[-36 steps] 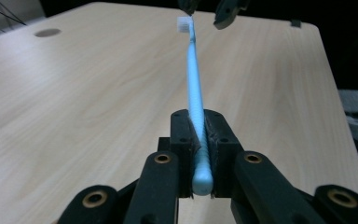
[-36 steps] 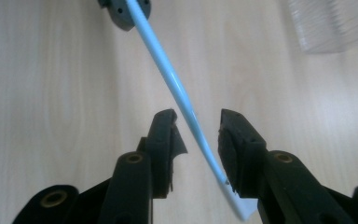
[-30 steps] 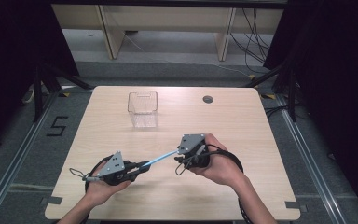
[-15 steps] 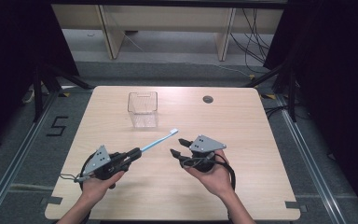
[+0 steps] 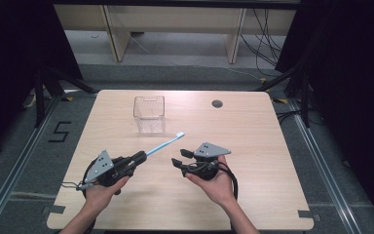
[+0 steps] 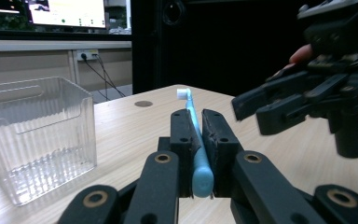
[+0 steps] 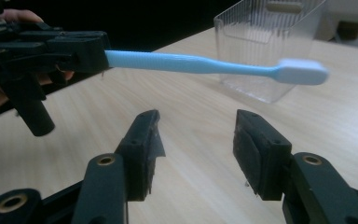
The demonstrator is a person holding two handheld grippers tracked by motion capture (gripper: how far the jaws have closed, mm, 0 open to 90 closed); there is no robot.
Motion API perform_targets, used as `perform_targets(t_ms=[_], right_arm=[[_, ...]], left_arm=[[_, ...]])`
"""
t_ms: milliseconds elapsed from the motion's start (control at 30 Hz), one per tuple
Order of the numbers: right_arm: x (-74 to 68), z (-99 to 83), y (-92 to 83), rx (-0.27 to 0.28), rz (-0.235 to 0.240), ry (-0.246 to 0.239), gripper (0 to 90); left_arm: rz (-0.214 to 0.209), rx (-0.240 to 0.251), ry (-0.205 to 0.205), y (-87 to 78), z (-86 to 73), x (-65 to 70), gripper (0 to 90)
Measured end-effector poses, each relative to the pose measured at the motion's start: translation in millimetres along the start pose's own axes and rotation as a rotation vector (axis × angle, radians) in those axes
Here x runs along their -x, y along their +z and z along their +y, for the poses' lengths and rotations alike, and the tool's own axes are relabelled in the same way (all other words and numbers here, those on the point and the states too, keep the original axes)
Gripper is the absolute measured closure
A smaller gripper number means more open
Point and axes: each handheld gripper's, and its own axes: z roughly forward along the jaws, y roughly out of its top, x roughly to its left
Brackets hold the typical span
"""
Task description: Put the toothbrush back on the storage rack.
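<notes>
The left gripper pinches a long blue toothbrush; the right gripper waits with jaws apart.
Held only at its end, the brush could tip and miss the clear ribbed plastic box.

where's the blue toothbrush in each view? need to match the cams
High view: toothbrush left of centre, slanting up-right from the left gripper, head toward the clear container.
Left gripper view: centre, handle clamped between this gripper's jaws, white head pointing away.
Right gripper view: across the top, handle at left, head at right, above the open right gripper.
Shared landmark: the clear ribbed container, beside the brush in all three.
</notes>
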Motion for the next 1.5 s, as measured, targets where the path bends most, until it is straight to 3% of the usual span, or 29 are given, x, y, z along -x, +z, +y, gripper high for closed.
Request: perform_targets(t_ms=[67,200,300,433,500,533,767,833,1033,1133,1167,1500], right_arm=[[0.9,-2.9,6.0,0.004,0.041,0.051,50.5],[4.4,-5.2,15.1,0.015,0.094,0.103,49.1],[6.0,-4.8,19.8,0.029,0.100,0.154,46.6],[12.3,-3.0,24.1,0.062,0.118,0.164,43.0],[11.3,-1.5,23.5,0.065,0.131,0.223,41.3],[15.4,-1.3,25.8,0.091,0.123,0.192,40.5],[18.0,2.9,26.2,0.103,0.119,0.231,39.0],[19.6,4.5,26.7,0.125,0.119,0.203,39.0],[18.9,8.8,26.8,0.131,0.136,0.259,38.8],[21.0,10.3,29.2,0.152,0.136,0.230,38.7],[19.8,11.0,28.6,0.138,0.135,0.254,38.8],[21.0,14.9,32.7,0.152,0.150,0.280,43.5]], left_arm=[[-0.009,0.008,-0.001,0.6,1.4,1.2,82.5],[-0.015,0.020,0.002,1.0,3.9,2.0,82.5],[-0.020,0.024,0.001,0.8,4.5,2.7,82.5],[-0.025,0.025,0.003,0.5,4.9,3.5,82.5],[-0.027,0.026,0.002,0.7,5.0,3.6,82.4],[-0.028,0.026,0.002,0.8,4.9,3.6,82.4],[-0.035,0.028,-0.008,1.3,4.2,4.7,82.4],[-0.036,0.028,-0.007,1.6,3.9,4.8,82.4],[-0.043,0.025,-0.009,3.4,2.5,5.6,82.4],[-0.045,0.020,-0.002,3.7,2.1,5.6,82.4],[-0.047,0.015,0.000,3.8,1.9,5.6,82.4],[-0.051,-0.030,-0.008,7.3,-6.7,6.4,82.1]])
